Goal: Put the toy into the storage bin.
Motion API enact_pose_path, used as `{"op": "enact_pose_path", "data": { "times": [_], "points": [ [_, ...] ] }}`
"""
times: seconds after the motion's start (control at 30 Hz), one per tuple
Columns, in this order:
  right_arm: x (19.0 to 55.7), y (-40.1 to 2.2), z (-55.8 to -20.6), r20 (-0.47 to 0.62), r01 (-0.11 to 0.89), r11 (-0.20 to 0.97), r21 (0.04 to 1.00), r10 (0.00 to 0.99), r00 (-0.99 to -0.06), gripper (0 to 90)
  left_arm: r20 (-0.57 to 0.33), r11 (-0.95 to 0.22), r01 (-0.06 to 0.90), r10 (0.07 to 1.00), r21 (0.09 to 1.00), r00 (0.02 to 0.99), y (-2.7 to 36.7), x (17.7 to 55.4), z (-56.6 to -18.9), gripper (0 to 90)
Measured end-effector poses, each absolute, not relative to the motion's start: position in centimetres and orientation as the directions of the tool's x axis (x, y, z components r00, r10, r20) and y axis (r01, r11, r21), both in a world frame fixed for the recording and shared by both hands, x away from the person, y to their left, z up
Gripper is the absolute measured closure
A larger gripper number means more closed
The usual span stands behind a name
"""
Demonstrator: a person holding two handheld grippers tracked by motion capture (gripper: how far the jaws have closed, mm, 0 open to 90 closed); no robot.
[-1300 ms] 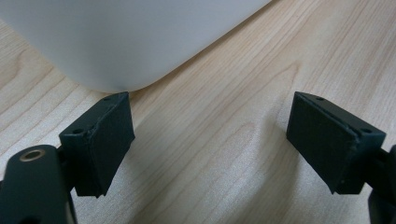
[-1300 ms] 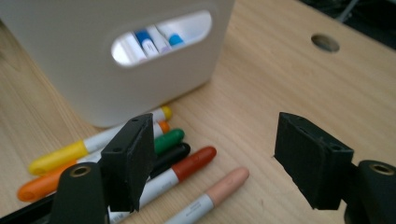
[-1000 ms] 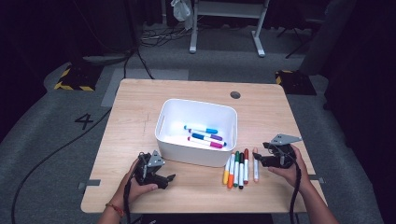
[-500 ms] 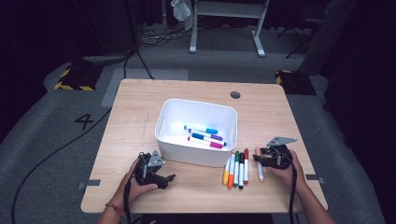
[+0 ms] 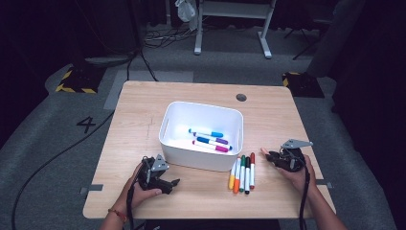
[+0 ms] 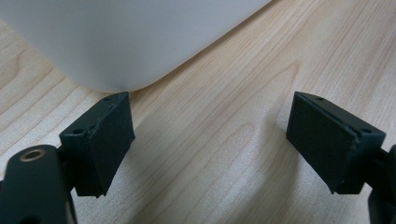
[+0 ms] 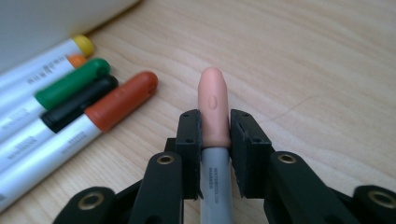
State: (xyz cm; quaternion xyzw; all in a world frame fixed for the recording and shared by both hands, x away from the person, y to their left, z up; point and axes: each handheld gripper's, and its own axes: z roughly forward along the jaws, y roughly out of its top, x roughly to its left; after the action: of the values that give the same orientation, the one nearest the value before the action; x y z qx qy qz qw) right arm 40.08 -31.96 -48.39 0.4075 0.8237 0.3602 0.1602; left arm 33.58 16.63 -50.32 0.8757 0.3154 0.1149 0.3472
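Gripping a pink-capped marker [image 7: 214, 116] just after closing on it, the right tool [image 7: 215, 128] sits low over the tabletop [image 5: 143, 110], right of five markers [image 5: 242, 172] lying beside the white bin [image 5: 201, 158]. Left tool [image 6: 210, 135]: jaws wide apart, nothing between them, near the bin's corner.

The table [image 7: 327, 56] under both tools is pale wood with a fine, matt grain. Ahead of the left gripper [image 6: 210, 140], whose pads are matt black and slightly rough, the bin [image 6: 126, 37] looks smooth white plastic. Between the right gripper [image 7: 215, 135] pads, the marker [image 7: 214, 100] shows a smooth, satin peach plastic cap.
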Motion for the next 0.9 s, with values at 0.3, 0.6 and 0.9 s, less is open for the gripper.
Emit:
{"op": "enact_pose_path", "data": {
  "times": [0.3,0.6,0.9],
  "points": [
    [39.4,-32.2,-43.0,0.075,0.453,0.317,0.833,0.747,-0.661,74.8,-0.018,-0.560,0.473,0.632,0.680,0.774,16.6,33.6,-50.3,15.0],
    [39.5,-29.0,-37.9,0.011,0.341,0.368,0.865,0.666,-0.746,74.8,-0.018,-0.560,0.473,0.632,0.680,0.774,16.6,33.6,-50.3,15.0],
    [40.2,-25.4,-34.4,-0.017,0.278,0.410,0.869,0.585,-0.811,74.8,-0.018,-0.560,0.473,0.633,0.681,0.774,16.6,33.6,-50.3,15.0]
  ]
}}
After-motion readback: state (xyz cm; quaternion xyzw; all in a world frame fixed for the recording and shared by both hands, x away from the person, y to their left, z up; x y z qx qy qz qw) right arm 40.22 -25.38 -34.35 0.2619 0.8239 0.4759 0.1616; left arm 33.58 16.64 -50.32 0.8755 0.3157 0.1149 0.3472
